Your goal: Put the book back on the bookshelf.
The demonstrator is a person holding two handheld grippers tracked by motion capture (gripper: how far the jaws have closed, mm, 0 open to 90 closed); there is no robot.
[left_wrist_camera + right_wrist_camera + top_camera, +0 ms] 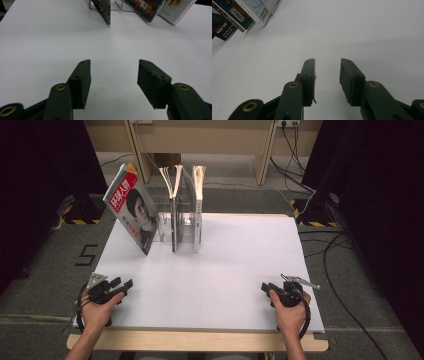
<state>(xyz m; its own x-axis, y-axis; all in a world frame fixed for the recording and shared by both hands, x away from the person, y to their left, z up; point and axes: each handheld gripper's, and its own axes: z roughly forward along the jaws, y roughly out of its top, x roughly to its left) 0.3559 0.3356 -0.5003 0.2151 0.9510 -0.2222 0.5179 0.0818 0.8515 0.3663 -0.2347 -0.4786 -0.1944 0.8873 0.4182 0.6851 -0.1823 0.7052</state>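
Landmark: clear book stand [182, 227] at the far edge of the white surface [220, 270].
Magazine [132, 215]: leans tilted against the stand's left side.
Upright books [186, 205]: inside the stand.
Left gripper [121, 286]: well in front of the stand, near-left — fingers [80, 83] apart, empty.
Right gripper [265, 287]: near-right — fingers [308, 80] apart, empty.

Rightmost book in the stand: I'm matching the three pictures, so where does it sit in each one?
High view: the rightmost book stands upright at the far middle of the table, at the right end of the row.
Left gripper view: most likely the white cover at the top right corner.
Right gripper view: most likely the pale cover at the top left.
Shared landmark: the white tabletop it stands on.
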